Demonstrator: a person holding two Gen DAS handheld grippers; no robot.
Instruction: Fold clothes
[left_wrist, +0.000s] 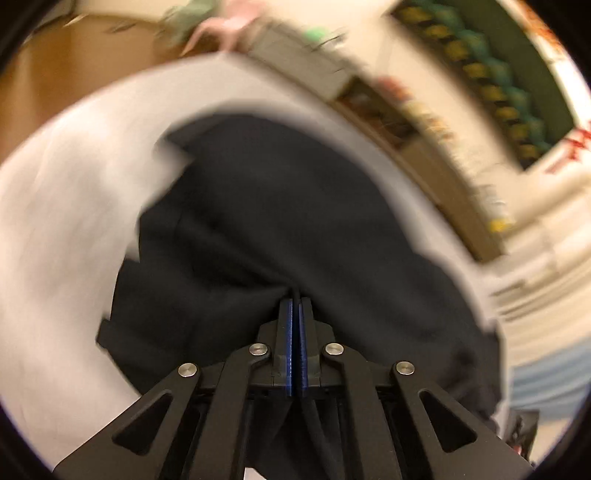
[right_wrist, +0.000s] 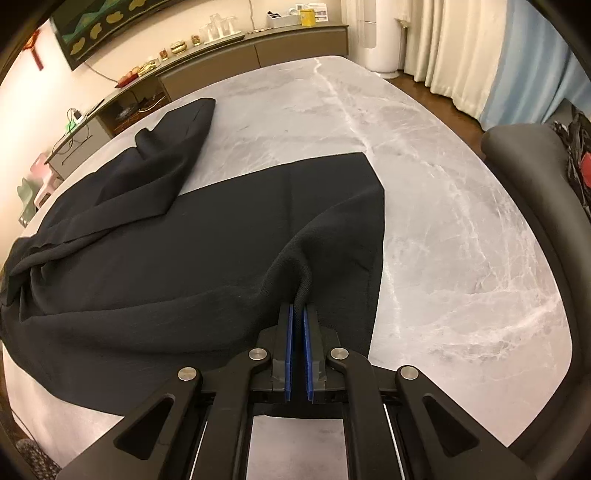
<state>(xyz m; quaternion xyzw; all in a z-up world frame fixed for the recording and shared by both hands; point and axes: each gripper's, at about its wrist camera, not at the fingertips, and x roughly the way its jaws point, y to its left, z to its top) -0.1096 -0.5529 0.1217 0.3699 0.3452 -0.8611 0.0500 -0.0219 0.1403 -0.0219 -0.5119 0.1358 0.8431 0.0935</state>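
Observation:
A black garment (right_wrist: 155, 258) lies spread over the grey marble table (right_wrist: 443, 221), one sleeve (right_wrist: 173, 147) stretched toward the far left. My right gripper (right_wrist: 298, 306) is shut on a raised fold of the garment near its right edge, the cloth pulled up into a ridge. In the blurred left wrist view the same black garment (left_wrist: 258, 221) fills the middle, and my left gripper (left_wrist: 295, 299) is shut on a pinch of it, lifted above the pale tabletop (left_wrist: 66, 221).
A dark chair back (right_wrist: 535, 177) stands at the table's right edge. A long sideboard (right_wrist: 221, 55) with small items runs along the far wall. Curtains (right_wrist: 461, 44) hang at the back right. Bare marble stretches right of and beyond the garment.

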